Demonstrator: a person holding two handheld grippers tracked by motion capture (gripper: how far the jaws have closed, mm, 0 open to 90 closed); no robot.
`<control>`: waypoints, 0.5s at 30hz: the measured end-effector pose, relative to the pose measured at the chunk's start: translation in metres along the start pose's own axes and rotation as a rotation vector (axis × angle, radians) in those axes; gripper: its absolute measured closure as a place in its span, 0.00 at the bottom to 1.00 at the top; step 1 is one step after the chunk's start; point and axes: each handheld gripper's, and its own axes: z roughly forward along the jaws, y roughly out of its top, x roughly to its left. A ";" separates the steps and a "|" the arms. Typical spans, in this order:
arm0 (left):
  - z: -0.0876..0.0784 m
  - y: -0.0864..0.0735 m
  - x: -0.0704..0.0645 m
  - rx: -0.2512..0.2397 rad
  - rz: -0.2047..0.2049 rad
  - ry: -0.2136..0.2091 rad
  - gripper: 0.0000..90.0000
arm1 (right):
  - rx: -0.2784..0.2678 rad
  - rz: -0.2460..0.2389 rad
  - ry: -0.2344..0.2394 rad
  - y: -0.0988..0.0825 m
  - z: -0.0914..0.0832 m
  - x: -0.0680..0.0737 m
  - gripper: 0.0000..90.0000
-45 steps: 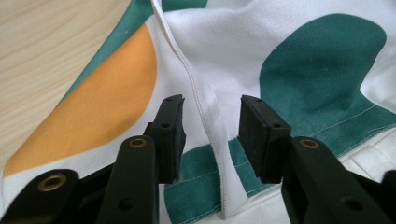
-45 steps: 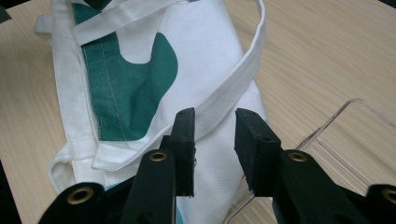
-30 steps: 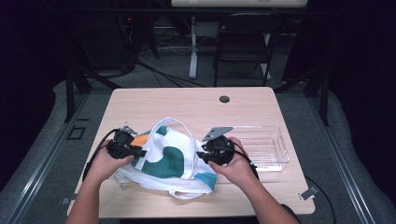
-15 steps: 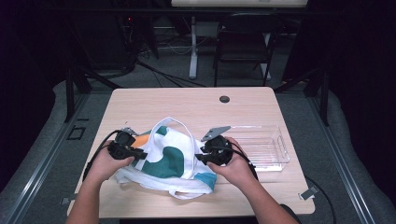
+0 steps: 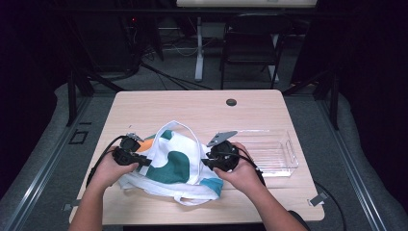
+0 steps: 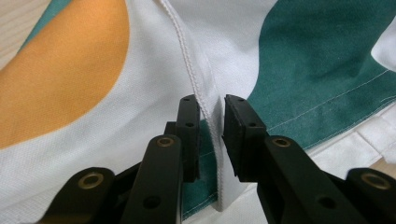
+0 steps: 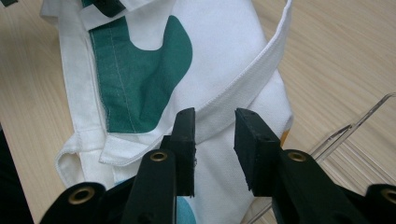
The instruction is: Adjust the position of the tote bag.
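Tote bag (image 6: 140, 56) cropped by edges

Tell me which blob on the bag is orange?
The orange blob sits at the tote bag's edge by the left tool. The other blobs, like the big one in the middle, are dark green.

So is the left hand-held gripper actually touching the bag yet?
Touching. In the left gripper view a raised fold of the bag along its seam stands between the left hand-held gripper jaws, which have just been closing; the right-hand pad lies against it.
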 end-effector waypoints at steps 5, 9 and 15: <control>0.000 0.000 0.001 0.002 0.001 -0.009 0.89 | -0.003 0.002 0.001 0.000 0.000 0.000 0.77; -0.001 0.000 -0.001 0.002 0.012 -0.011 0.92 | -0.005 -0.001 0.003 0.000 0.000 0.000 0.77; -0.003 0.000 -0.001 -0.005 0.020 -0.005 0.94 | -0.012 -0.004 0.002 0.000 -0.001 0.000 0.77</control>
